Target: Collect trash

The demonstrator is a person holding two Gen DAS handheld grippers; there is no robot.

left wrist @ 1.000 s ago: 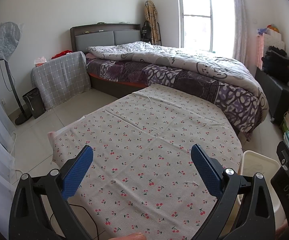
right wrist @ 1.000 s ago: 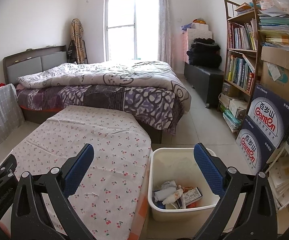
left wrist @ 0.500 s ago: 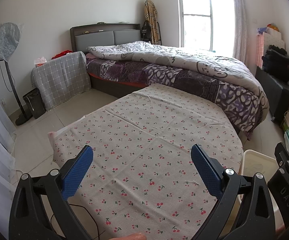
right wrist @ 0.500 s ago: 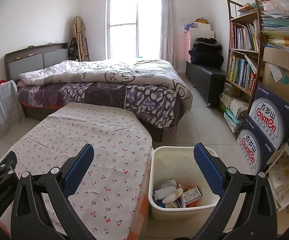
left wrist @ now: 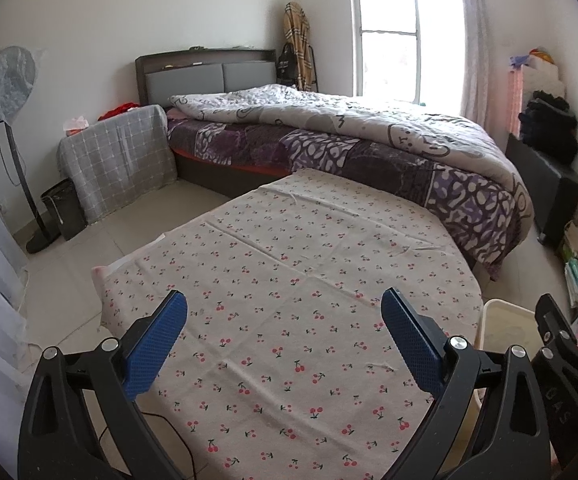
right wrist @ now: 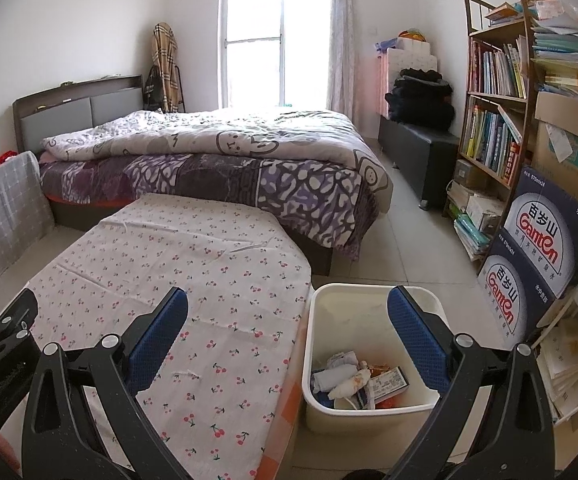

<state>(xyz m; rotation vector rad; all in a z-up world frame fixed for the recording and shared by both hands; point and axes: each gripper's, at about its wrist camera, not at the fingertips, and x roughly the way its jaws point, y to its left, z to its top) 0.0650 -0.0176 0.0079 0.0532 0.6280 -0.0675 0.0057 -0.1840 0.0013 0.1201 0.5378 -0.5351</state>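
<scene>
Both our grippers, left gripper (left wrist: 283, 338) and right gripper (right wrist: 287, 336), hang with jaws spread and empty over the table (right wrist: 193, 264), since the trash (right wrist: 359, 380) already sits in the bin (right wrist: 369, 414) just beside the table.

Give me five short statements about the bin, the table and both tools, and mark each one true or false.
1. The bin holds trash. True.
2. The right tool grips a wrapper. False: it is open and holds nothing.
3. The bin stands on the floor beside the table. True.
4. A plain blue cloth covers the table. False: the cloth is pale with a cherry print.
5. The left tool is open and holds nothing. True.
</scene>
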